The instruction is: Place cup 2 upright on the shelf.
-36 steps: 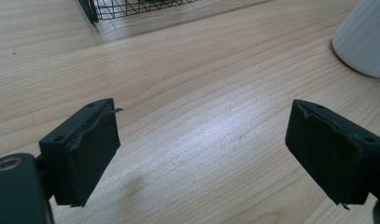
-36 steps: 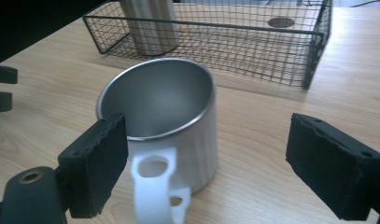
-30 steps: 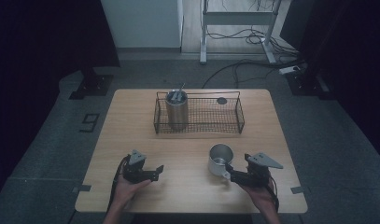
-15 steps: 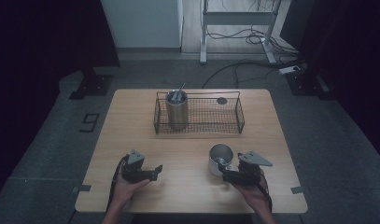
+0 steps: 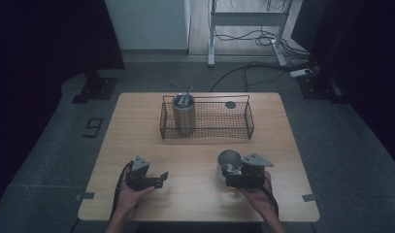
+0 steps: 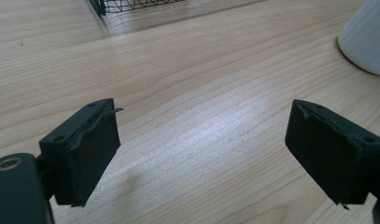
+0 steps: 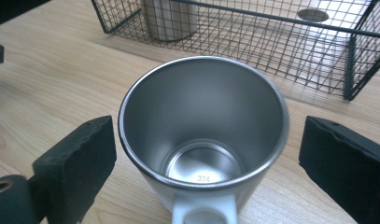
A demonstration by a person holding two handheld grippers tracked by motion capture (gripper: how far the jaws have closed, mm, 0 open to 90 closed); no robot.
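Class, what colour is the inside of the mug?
Shiny silver steel inside the mug, best seen in the right gripper view.

Steel mug (image 7: pixel 204 135) upright between spread jaws; wire basket (image 7: pixel 253 42) behind.

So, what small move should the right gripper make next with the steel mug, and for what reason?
Probably close the jaws. The right gripper is open, with the mug upright between its pads, and neither pad touching the wall. The handle points back toward the gripper, so the pads would meet bare sides.
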